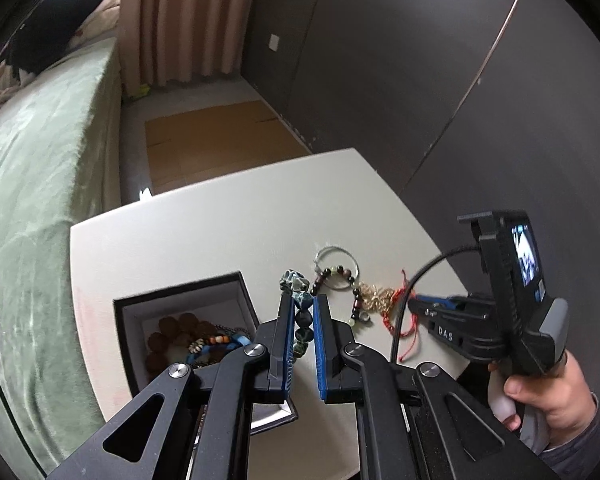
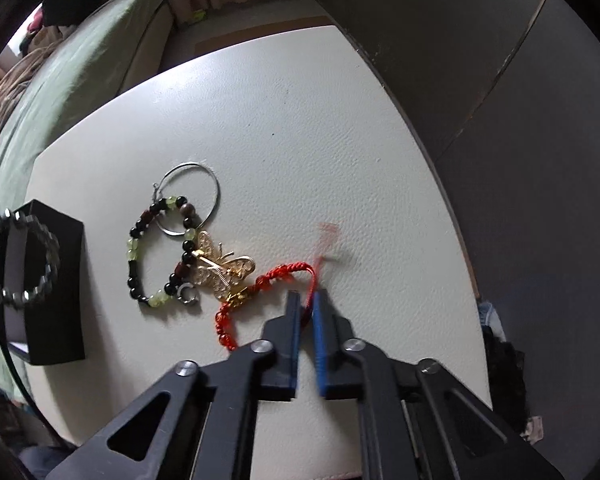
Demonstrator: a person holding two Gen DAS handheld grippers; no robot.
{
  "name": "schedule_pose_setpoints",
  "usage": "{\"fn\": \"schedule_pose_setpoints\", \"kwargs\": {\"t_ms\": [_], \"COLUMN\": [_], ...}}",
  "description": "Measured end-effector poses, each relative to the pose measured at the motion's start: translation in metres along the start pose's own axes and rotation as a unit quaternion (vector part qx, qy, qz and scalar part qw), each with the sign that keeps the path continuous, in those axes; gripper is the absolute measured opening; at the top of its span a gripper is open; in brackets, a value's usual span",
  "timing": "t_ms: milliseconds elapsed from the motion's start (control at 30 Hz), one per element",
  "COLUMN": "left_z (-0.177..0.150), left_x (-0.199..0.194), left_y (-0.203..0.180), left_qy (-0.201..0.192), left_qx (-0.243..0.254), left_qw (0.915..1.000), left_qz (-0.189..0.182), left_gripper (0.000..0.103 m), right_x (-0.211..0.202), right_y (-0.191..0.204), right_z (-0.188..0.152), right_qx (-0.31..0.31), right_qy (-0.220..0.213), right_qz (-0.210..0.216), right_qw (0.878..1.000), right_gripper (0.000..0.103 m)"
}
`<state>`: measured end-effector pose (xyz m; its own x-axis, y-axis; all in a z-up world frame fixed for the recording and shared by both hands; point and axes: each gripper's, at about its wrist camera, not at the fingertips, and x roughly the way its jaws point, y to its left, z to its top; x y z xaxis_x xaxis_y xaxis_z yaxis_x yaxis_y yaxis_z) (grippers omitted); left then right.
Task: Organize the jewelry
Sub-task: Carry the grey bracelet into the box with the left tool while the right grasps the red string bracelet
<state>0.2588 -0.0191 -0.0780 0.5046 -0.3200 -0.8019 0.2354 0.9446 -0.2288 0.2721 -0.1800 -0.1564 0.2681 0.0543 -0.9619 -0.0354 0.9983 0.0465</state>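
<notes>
The right gripper is clamped on the red cord bracelet, which trails toward 10 o'clock across the table, while the left gripper pinches the stone bracelet beside the box at 9 o'clock.

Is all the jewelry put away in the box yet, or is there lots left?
Partly. Some beads already lie in the box. The left tongs hold a green stone bracelet beside the box, not in yet. The right tongs are shut on the red cord bracelet. Still on the table: the beaded bracelet, hoop, gold butterfly and small ring.
</notes>
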Motion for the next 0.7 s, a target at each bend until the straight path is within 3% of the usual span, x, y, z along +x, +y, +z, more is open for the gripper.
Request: {"fn": "schedule_pose_setpoints", "kwargs": {"t_ms": [433,700], "left_z": [-0.002,-0.005], "left_x": [-0.048,-0.042], "left_y": [0.014,0.028], "left_qy": [-0.049,-0.027], "left_qx": [-0.02,-0.025], "left_qw": [0.9986,0.9989], "left_qz": [0.003,0.03], "left_gripper": [0.009,0.012], "right_x": [-0.062,-0.089], "right_y": [0.004,0.024], "right_z": [-0.012,-0.018], "right_qx": [0.009,0.014], "right_qy": [-0.079,-0.111], "right_qz": [0.095,0.152], "right_qw": [0.992,0.982], "right_gripper": [0.004,0.004]}}
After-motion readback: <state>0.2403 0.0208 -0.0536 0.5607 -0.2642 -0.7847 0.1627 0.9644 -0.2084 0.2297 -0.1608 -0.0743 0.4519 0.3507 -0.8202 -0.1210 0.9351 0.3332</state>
